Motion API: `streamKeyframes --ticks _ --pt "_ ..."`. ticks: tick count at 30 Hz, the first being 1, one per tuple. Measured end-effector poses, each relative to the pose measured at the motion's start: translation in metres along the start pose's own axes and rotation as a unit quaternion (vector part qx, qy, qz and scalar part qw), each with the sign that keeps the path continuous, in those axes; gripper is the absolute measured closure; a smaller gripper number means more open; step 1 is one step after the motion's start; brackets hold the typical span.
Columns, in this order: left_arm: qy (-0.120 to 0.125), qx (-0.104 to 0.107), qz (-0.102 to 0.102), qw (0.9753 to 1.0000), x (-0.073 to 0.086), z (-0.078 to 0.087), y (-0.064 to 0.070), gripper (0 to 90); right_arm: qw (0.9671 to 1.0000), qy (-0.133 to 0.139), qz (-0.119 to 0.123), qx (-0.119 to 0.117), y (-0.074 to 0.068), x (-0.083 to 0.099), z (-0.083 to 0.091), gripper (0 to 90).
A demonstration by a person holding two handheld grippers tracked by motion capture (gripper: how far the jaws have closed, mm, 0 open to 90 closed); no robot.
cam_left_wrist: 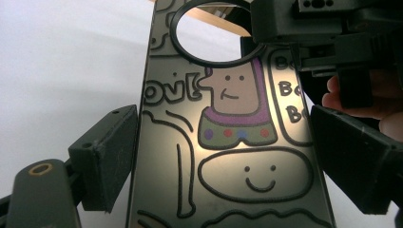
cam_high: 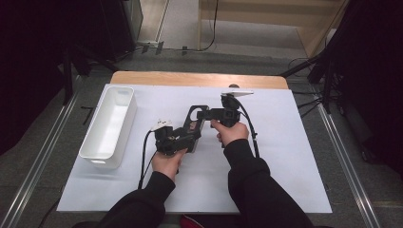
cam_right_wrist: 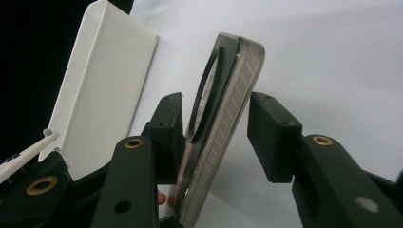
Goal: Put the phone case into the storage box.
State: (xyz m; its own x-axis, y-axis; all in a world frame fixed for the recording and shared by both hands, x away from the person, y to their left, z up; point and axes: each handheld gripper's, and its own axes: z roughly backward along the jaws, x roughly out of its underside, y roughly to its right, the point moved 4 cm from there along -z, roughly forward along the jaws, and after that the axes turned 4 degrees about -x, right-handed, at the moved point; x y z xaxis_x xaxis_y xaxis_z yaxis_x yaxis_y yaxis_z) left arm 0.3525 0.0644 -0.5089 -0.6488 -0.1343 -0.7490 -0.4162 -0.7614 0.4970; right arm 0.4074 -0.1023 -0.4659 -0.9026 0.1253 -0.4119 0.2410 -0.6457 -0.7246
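Black fingers (cam_left_wrist: 107,156) of the left gripper (cam_left_wrist: 218,161) rise closest to the lens, spread to either side of a phone case (cam_left_wrist: 228,142) printed with doodles, a smiling blob and a little figure in purple, with a round camera cut-out at its far end. From the high view the case (cam_high: 194,124) sits between the two grippers near the middle of the white worktop (cam_high: 285,156), its near end at the left gripper (cam_high: 183,137) and its far end at the right gripper (cam_high: 209,114). In the right gripper view the case (cam_right_wrist: 223,118) stands on edge between spread fingers (cam_right_wrist: 271,137); one finger looks just beside or touching its face, the other stands clear, so I would not call it a firm pinch, and the left pair likewise brackets it without visibly squeezing. It looks like a thin, light shell, glossy on the printed face and so probably slippery, with some flex likely across its breadth. The ribbed side rim seems the better place to grip, across the narrow width and away from the cut-out, where the wall is weakest. A long white bin (cam_high: 110,124) waits well off to the left.
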Motion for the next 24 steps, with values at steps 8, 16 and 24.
streamKeyframes --ticks 8,16,24 --pt "0.006 -0.004 -0.001 1.0000 -0.0002 0.0005 0.0003 11.6 1.0000 -0.002 -0.008 -0.004 -0.0008 -0.0019 -0.0023 61.3" --pt "0.010 0.000 0.009 0.9999 -0.0006 0.0010 0.0003 11.6 1.0000 0.003 0.002 0.009 -0.0053 -0.0027 -0.0044 68.4" --pt "0.008 0.007 0.020 0.9997 -0.0006 0.0005 0.0002 11.6 1.0000 0.004 0.001 0.007 -0.0092 -0.0042 -0.0036 71.3"
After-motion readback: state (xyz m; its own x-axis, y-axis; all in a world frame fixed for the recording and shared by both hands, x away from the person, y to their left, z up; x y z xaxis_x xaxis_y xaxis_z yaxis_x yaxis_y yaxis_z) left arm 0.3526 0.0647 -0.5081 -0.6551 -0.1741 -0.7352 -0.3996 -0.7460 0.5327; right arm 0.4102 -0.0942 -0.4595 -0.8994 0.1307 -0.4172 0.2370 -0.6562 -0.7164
